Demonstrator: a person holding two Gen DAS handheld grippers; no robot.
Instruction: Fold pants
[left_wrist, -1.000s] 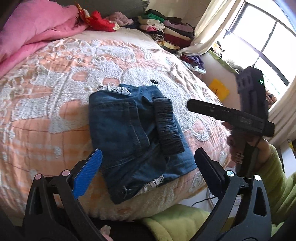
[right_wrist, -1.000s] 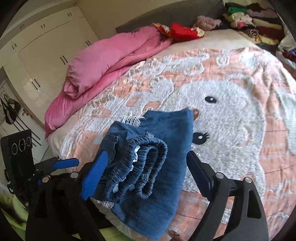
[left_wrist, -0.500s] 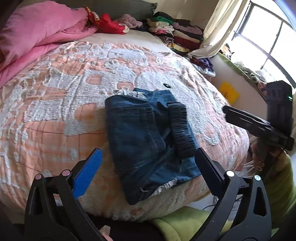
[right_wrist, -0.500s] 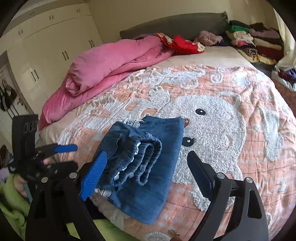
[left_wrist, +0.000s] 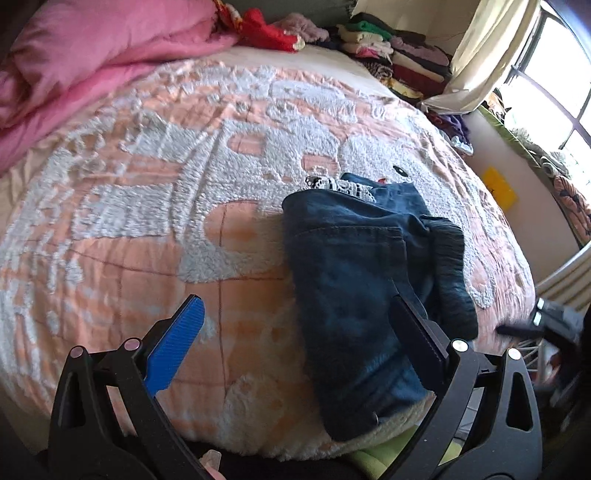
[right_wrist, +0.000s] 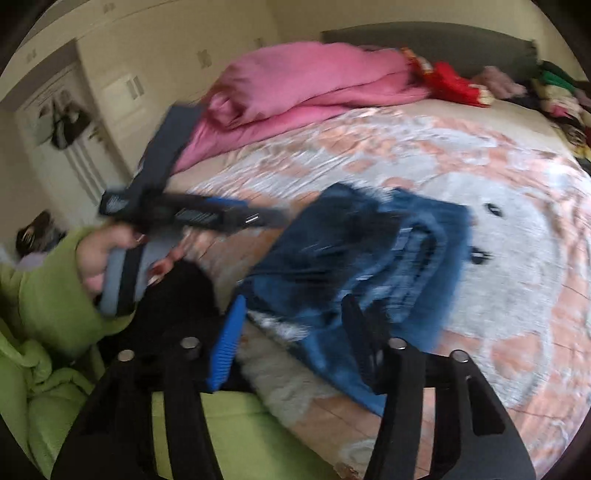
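Near the front edge of the bed, on the peach-and-white plush blanket (left_wrist: 236, 258), lie the folded denim pants (left_wrist: 354, 280), a compact bundle with its near end reaching the rounded edge. That spot seems chosen for reach: the person in the green sleeve (right_wrist: 48, 295) stands just beside it. The left gripper (left_wrist: 295, 347) hangs above the blanket with its jaws spread wide and nothing between them, the bundle mostly to its right. The right gripper (right_wrist: 291, 343) is also spread and empty, held low at the near end of the pants; its view is motion-blurred. Both free tools suggest the fold is judged finished. The pants are dark blue, stacked in several layers, with a ribbed elastic waistband (left_wrist: 452, 273) folded over on the right and frayed pale hem threads (left_wrist: 340, 186) at the far end.
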